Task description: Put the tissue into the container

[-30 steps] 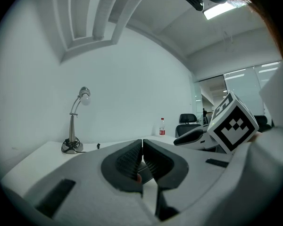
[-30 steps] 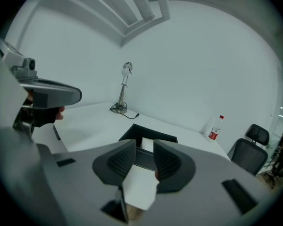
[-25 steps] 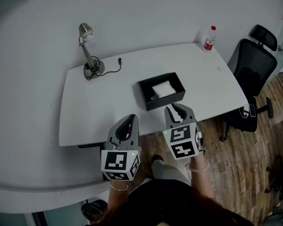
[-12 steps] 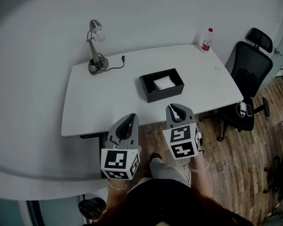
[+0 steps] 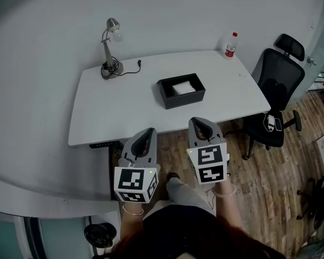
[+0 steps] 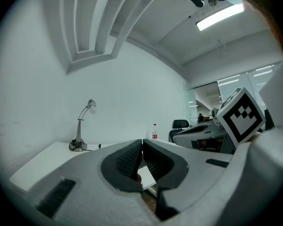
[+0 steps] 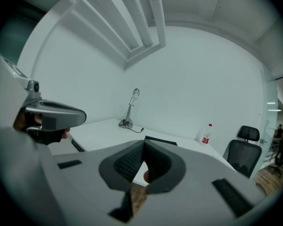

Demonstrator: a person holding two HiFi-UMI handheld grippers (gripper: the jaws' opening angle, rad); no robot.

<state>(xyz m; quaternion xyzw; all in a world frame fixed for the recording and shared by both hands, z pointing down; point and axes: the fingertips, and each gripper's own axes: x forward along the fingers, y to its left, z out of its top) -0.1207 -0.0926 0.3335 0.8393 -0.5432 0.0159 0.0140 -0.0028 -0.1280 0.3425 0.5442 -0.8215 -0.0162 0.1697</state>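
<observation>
Since a second ago both grippers have drawn back from the white surface [image 5: 124, 109]. The right gripper [image 5: 200, 122], then at its near edge by the black rectangular open-topped box [image 5: 184, 98], is now over the wooden floor [image 5: 259, 171] beside the left gripper [image 5: 146, 131]. The right jaws have just been closing and now meet on nothing. The left jaws are pressed together, empty. The folded white tissue [image 5: 183, 87] lies inside the box.

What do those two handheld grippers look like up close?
The left gripper and right gripper are grey shells tapering to two jaws lined with dark ribbed pads. Each carries a white cube with black square markers at the back. The person wears a dark top and thin wrist bands.
</observation>
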